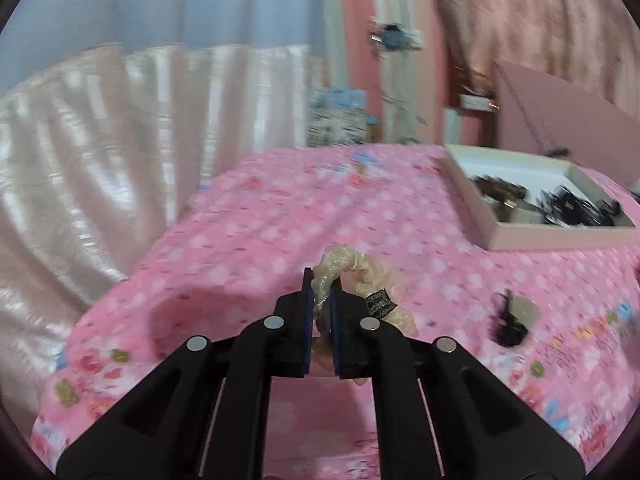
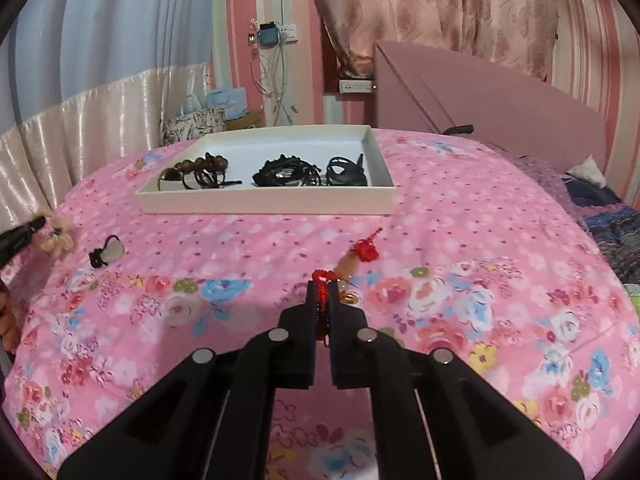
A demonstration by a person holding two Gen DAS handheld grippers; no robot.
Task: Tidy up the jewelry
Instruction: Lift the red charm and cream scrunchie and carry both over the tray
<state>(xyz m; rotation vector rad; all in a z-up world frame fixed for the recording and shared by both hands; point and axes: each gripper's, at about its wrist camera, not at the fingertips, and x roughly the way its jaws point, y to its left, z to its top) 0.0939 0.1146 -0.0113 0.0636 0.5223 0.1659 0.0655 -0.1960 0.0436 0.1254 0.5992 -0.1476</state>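
My left gripper [image 1: 322, 280] is shut on a beige ruffled scrunchie [image 1: 352, 266] with a small black tag, held just above the pink floral bedspread; it also shows at the left edge of the right wrist view [image 2: 56, 236]. My right gripper [image 2: 322, 286] is shut on the red cord of a red knot charm [image 2: 362, 252] with a pale bead and a gold piece, which trails forward on the spread. A white tray [image 2: 264, 200] at the back holds brown beads [image 2: 196, 170] and black hair ties [image 2: 288, 172]; it also shows in the left wrist view [image 1: 560, 238].
A pale stone pendant on a black cord [image 2: 106, 254] lies on the spread between the grippers, also in the left wrist view [image 1: 514, 318]. A pink board [image 2: 480, 108] leans behind the tray. Curtains hang behind the bed. Dark bedding [image 2: 608, 216] lies at the right.
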